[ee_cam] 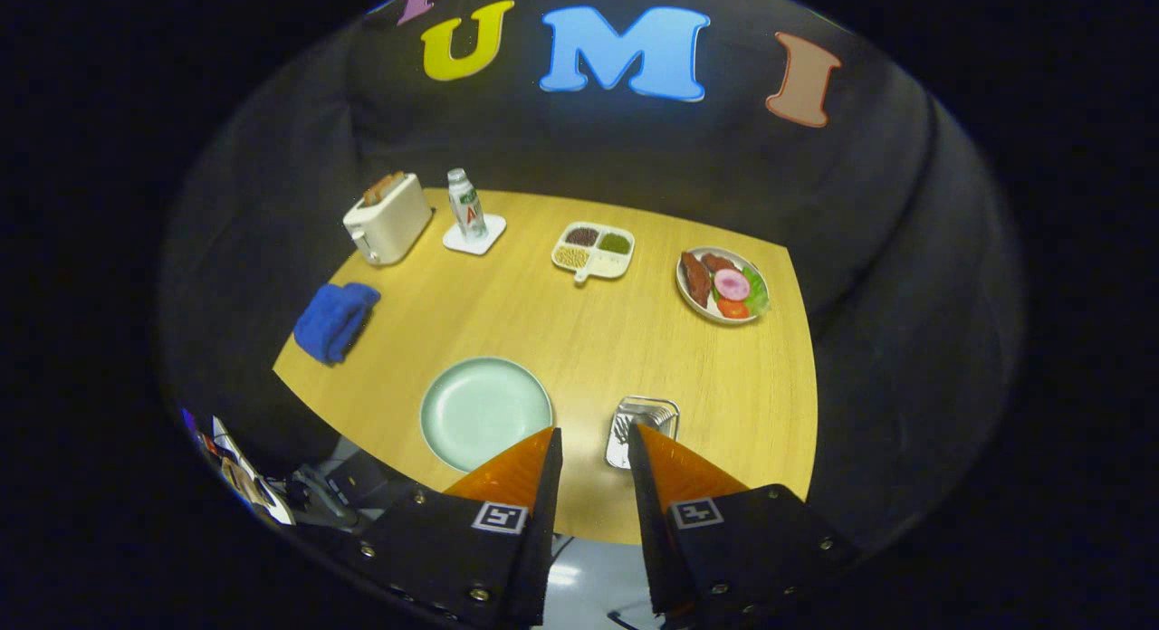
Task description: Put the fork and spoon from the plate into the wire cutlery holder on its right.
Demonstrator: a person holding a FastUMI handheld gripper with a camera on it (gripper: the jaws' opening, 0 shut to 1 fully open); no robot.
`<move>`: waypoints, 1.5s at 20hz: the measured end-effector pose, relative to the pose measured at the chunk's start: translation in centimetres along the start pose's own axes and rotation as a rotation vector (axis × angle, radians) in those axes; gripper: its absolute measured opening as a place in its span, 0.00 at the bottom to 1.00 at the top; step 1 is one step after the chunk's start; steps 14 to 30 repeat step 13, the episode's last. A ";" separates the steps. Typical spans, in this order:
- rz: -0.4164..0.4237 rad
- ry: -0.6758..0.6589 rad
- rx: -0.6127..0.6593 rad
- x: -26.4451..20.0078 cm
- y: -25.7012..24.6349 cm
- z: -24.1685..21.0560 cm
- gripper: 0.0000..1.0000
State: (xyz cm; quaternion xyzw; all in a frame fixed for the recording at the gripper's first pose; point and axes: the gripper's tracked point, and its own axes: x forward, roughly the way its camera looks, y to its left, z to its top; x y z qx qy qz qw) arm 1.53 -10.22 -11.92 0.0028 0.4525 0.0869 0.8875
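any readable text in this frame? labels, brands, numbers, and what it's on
Nothing can be read off any object.
Bottle on the white coaster: it has a printed label, too small and blurred to read.
Gripper, fingers apart and holding nothing: square black-and-white marker tags on its body, patterns, not text.
Toaster, green plate, wire cutlery holder: no text visible.

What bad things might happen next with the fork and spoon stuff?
1. The wire cutlery holder stands just ahead of the open gripper, with one finger overlapping its edge in the picture. A careless move might knock it over and spill the cutlery that seems to be inside.
2. The green plate lies beside the other finger and looks bare. A low swing could bump or slide it.
3. The holder sits near the table's front edge, so a push might send it off.
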 end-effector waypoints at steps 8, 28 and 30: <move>-0.087 -0.404 0.075 -5.5 2.5 4.6 0.43; -0.090 -0.579 -0.015 -8.2 5.9 6.0 0.43; -0.090 -0.579 -0.015 -8.2 5.9 6.0 0.43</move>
